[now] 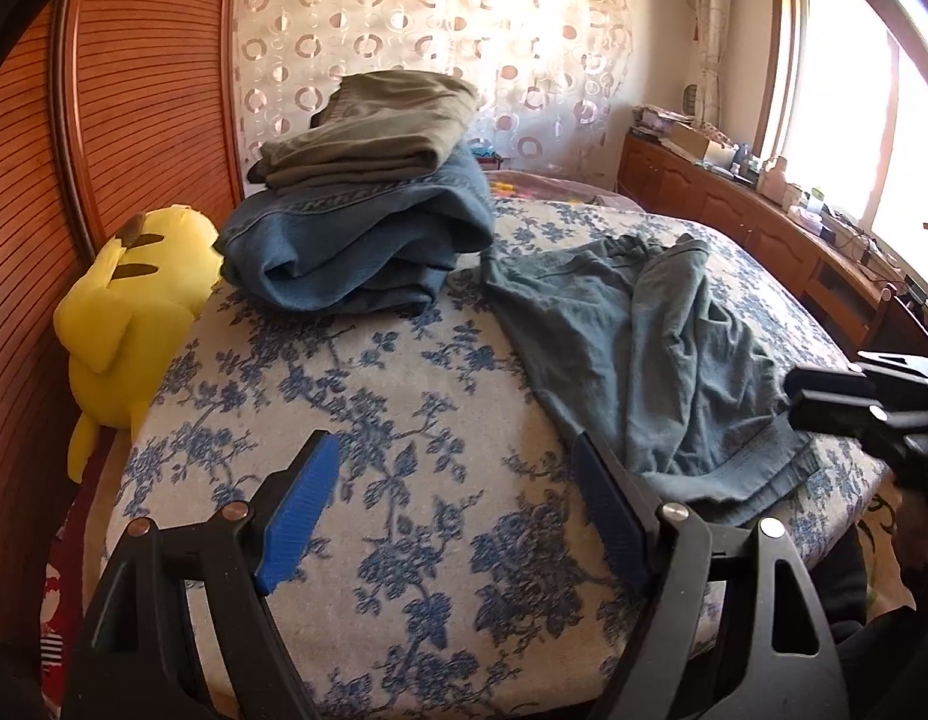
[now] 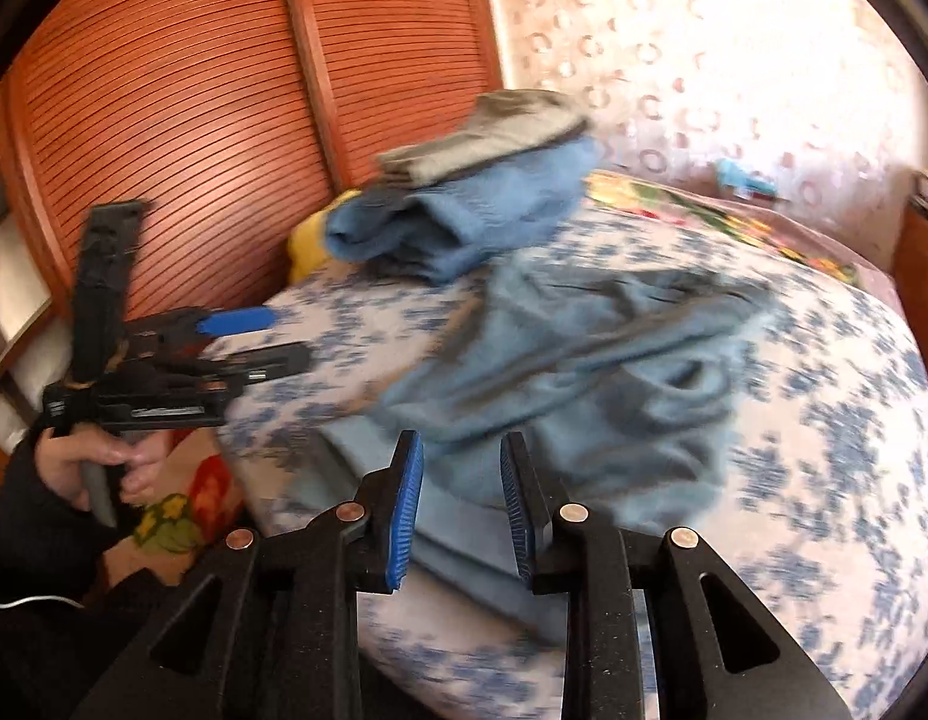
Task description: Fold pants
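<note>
- The pants (image 1: 638, 354), a grey-blue pair, lie crumpled on the bed (image 1: 368, 396) toward its near right corner. One hemmed edge lies close to the mattress edge, and the far end is bunched up.
- Judged step: take hold of the near edge so the garment can be spread flat before any fold is made.
- The right claw (image 2: 461, 510) hovers just above the near edge of the pants. Its blue pads stand a little apart with nothing between them. This view is blurred, so contact with the cloth cannot be confirmed.
- The left claw (image 1: 458, 516) is wide apart and holds nothing. It sits over bare bedspread, just left of the hemmed edge.
- Recommended procedure: lower the right claw onto a single hem corner and pinch one layer only. Bring the left claw across to the matching corner. Pull both corners evenly toward the mattress edge to remove the creases.
- Risk: a grip on several bunched layers would likely drag the wrinkles along instead of flattening them.
- A stack of folded clothes (image 1: 368, 204), olive on denim, sits at the far left of the bed, apart from the pants. Keep the working area clear of it.
- A yellow plush toy (image 1: 128, 324) lies at the left side of the bed, against the slatted wooden doors (image 1: 104, 150).
</note>
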Demonstrator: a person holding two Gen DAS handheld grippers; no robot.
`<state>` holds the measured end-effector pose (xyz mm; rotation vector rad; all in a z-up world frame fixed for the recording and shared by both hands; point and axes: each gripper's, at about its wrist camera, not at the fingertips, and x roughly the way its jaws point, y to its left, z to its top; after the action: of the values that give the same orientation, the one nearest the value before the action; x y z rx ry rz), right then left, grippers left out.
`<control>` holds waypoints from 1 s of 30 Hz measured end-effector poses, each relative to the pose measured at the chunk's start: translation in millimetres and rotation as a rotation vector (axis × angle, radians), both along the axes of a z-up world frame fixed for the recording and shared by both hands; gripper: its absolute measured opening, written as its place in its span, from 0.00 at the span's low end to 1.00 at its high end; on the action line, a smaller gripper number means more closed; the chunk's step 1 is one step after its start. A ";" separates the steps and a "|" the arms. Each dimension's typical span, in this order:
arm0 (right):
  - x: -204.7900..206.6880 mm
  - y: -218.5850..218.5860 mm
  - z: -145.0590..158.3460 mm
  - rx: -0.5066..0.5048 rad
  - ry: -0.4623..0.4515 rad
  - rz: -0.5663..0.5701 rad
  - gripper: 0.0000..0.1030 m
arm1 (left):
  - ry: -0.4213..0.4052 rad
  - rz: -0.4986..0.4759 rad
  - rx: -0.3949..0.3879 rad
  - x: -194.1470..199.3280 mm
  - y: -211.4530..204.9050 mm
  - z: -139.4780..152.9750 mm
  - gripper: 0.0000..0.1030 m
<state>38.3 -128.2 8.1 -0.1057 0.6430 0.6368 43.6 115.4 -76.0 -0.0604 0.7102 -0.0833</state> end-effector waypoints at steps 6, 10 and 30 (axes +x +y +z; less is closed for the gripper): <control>26.3 -26.1 2.8 -0.023 -0.019 -0.120 0.27 | 0.000 -0.041 0.001 4.0 -16.7 0.4 0.78; 52.2 -33.3 9.9 -0.030 -0.025 -0.178 0.28 | 0.005 -0.066 0.002 4.6 -26.1 -1.7 0.78; 176.1 -4.5 -3.9 -0.202 0.067 -0.175 0.30 | 0.044 -0.090 -0.008 4.7 -33.3 -19.3 0.78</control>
<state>214.5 -132.8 4.2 -0.2142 0.7717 0.4070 48.3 82.1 -95.3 -0.0383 0.7570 -0.1718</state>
